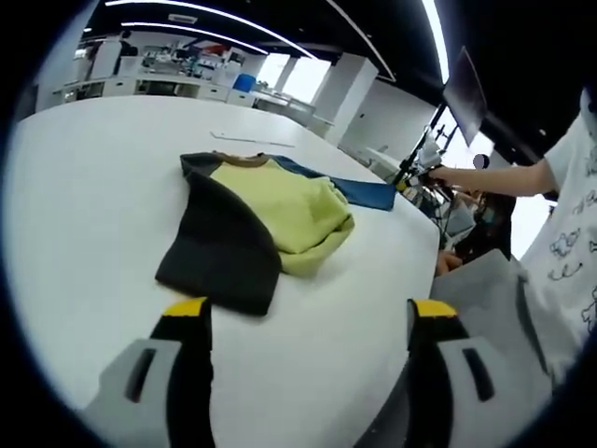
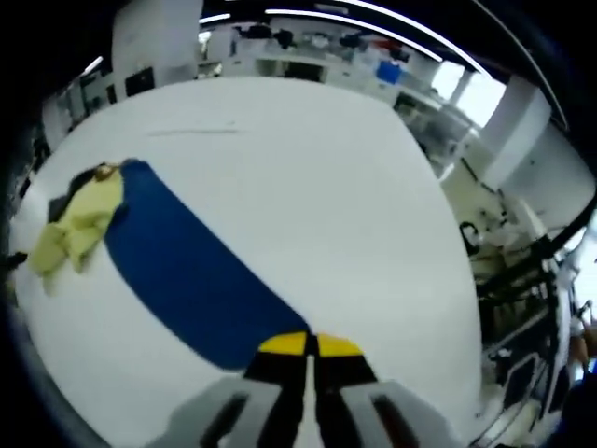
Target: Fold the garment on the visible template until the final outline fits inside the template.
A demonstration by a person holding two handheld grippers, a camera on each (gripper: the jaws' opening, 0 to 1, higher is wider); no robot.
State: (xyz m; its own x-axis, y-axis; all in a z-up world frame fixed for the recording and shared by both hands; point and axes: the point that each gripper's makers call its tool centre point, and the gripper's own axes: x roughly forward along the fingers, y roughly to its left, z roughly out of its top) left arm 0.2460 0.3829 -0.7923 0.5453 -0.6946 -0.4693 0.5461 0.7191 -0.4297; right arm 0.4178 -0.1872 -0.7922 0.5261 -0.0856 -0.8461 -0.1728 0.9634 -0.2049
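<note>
The right hand-held gripper (image 2: 307, 347) pinches the garment's (image 1: 266, 217) soft blue sleeve (image 2: 191, 276); left hand-held gripper (image 1: 306, 310) hovers released over the white table (image 1: 84, 205)

Left tongs (image 1: 309, 308) jaws spread apart, right tongs (image 2: 310, 344) jaws closed together

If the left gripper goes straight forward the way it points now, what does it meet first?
Probably bare white table first, then the near edge of the garment. The left gripper is open, and its black sleeve lies just ahead, though depth is uncertain.

Open-plan lab: long white table (image 1: 84, 215), equipment-laden benches (image 1: 177, 65), ceiling strip lights (image 1: 215, 33).
</note>
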